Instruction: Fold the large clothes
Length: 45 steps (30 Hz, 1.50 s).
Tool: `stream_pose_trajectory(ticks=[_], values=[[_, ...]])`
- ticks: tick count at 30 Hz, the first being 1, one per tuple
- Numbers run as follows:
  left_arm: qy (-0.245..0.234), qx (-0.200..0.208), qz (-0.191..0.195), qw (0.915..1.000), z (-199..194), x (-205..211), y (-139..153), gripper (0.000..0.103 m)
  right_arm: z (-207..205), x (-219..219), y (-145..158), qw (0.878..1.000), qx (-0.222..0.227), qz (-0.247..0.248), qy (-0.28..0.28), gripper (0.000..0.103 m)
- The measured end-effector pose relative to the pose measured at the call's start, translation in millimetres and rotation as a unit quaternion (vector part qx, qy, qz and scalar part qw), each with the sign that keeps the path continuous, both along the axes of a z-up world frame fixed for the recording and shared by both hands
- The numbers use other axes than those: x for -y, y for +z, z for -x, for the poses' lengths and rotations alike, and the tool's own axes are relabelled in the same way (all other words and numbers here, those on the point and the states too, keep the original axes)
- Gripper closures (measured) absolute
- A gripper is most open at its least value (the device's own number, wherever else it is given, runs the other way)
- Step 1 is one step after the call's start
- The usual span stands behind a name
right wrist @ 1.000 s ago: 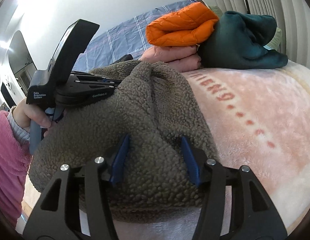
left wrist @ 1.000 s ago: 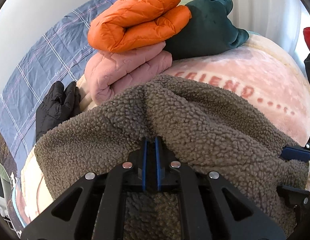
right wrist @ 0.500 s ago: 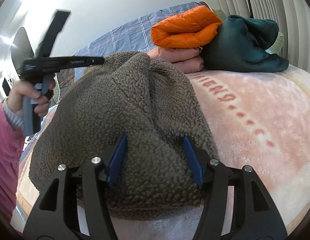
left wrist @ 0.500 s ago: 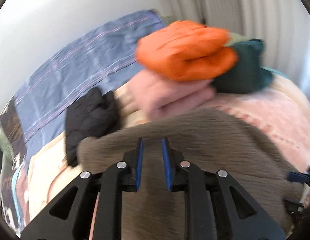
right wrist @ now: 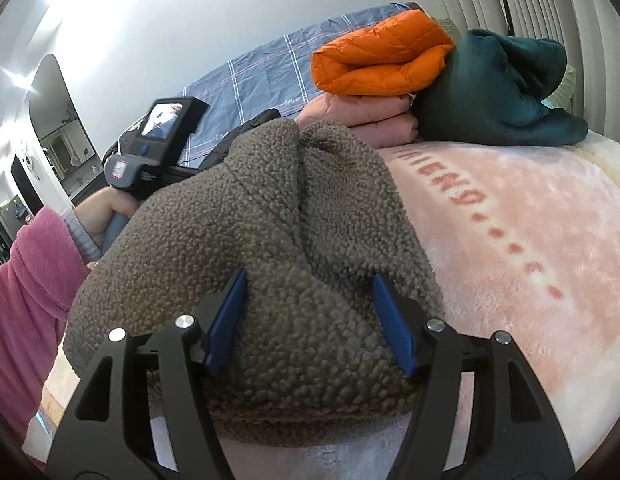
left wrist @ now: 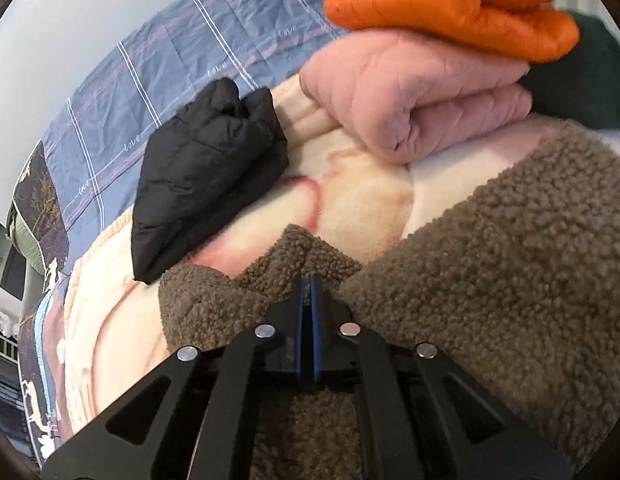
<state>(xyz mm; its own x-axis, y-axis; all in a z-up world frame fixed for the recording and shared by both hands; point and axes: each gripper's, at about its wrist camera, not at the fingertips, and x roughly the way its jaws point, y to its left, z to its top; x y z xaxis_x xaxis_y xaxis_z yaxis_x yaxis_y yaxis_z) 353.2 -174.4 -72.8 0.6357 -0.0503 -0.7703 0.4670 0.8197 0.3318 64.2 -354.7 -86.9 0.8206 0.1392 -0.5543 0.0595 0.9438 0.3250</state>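
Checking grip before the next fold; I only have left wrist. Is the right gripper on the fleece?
Observer: The right gripper straddles a hump of the brown fleece at its near edge, and its jaws are opening.
Operator: What's on the fleece's right side?
Observer: Only the pink blanket shows there, with red lettering across it.
Operator: I see a teal scrap behind the stack. What is it?
Observer: A teal garment, bunched rather than folded, butting against the orange jacket.
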Motion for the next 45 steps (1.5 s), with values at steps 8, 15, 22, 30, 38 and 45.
stream_pose_trajectory(ticks=[8, 15, 22, 30, 38, 45], values=[[-0.024, 0.045, 0.055, 0.9972, 30, -45, 55, 0.080, 1, 1, -1, 1.000, 0.004, -0.004, -0.001, 0.037], [0.017, -0.004, 0.099, 0.9949, 5, -67, -2, 0.060, -1, -6, 2, 1.000, 0.012, 0.010, -0.001, 0.037], [0.027, 0.021, 0.041, 0.9986, 8, -52, 15, 0.061, 3, -2, 1, 1.000, 0.008, 0.005, -0.004, 0.036], [-0.034, 0.039, 0.156, 0.9863, 54, -60, 99, 0.063, 5, -2, 1, 1.000, 0.010, 0.002, -0.004, 0.036], [-0.198, -0.006, 0.010, 0.9801, 81, 78, 31, 0.053, 6, -3, -1, 1.000, 0.009, 0.011, -0.018, 0.036], [-0.187, -0.014, -0.035, 0.9816, 68, 98, 9, 0.053, 1, 3, -1, 0.999, 0.006, 0.024, -0.038, 0.034]])
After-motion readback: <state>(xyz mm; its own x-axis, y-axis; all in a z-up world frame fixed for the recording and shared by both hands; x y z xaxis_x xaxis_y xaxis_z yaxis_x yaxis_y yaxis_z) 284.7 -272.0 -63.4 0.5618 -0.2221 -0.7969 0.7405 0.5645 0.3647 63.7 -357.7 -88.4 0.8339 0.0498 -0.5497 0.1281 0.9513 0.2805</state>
